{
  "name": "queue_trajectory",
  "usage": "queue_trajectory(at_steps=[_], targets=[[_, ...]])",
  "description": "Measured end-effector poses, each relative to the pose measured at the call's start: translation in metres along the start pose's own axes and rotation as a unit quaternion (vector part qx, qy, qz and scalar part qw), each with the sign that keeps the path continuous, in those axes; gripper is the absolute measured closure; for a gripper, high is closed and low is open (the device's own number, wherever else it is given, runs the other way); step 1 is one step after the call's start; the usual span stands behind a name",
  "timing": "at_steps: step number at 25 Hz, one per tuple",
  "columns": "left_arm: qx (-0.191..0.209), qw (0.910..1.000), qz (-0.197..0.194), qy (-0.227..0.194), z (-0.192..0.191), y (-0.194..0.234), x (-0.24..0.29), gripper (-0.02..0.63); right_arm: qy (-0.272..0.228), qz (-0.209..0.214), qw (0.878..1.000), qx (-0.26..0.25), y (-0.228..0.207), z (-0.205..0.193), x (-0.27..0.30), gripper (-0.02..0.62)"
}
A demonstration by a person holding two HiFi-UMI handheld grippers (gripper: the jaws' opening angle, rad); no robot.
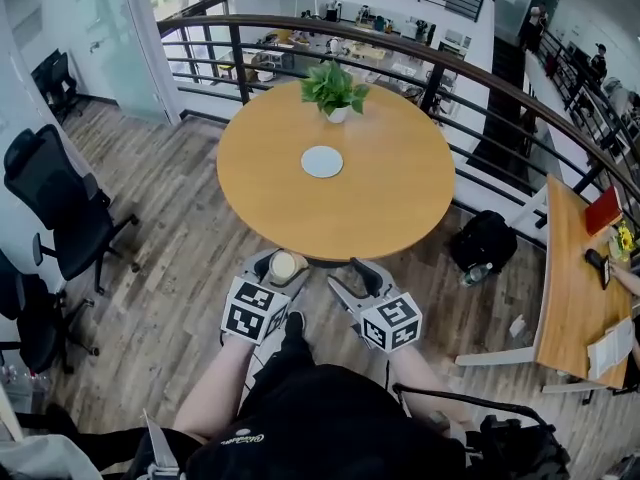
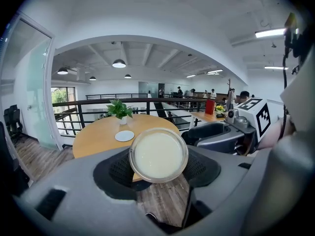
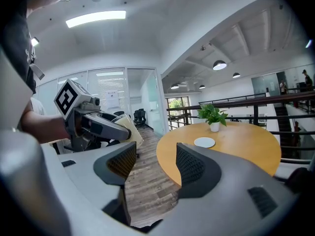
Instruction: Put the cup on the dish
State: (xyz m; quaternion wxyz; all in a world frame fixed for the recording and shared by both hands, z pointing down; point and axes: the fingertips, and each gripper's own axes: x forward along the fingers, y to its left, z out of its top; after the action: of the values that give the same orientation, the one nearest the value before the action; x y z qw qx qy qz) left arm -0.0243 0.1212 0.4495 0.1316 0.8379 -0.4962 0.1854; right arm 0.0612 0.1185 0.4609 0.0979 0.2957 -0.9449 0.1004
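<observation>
From where I stand, the person has a tool in each hand, both held low in front of the body, just short of the near edge of the round wooden counter (image 1: 400, 203). The left tool (image 1: 281, 268) has its jaws spread wide and closed on the cup (image 2: 158, 154), the dark ribbed pads pressing its sides. The cup is a clear one, filled nearly to the rim with a pale, milky liquid, and it sits upright between the jaws, over the wooden floor rather than the counter. The right tool (image 3: 156, 165) is just beside the left one, its jaws apart with nothing between them but the floor and the counter's edge beyond. The dish (image 1: 322, 161), small, round and white, lies near the middle of the counter, well apart from the cup. A potted plant (image 1: 333, 90) stands at the far edge, past the dish.
</observation>
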Motion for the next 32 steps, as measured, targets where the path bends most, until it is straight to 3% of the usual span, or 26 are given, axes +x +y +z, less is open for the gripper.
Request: queue_trajectory(at_steps=[22, 32], targets=[[0.016, 0.9991, -0.038, 0.011, 0.086, 0.184, 0.112, 0.342, 0.008, -0.039, 0.999, 0.008, -0.104, 0.085, 0.185, 0.351], [0.015, 0.9978, -0.061, 0.018, 0.094, 0.223, 0.14, 0.342, 0.016, -0.06, 0.998, 0.02, -0.126, 0.093, 0.225, 0.351]])
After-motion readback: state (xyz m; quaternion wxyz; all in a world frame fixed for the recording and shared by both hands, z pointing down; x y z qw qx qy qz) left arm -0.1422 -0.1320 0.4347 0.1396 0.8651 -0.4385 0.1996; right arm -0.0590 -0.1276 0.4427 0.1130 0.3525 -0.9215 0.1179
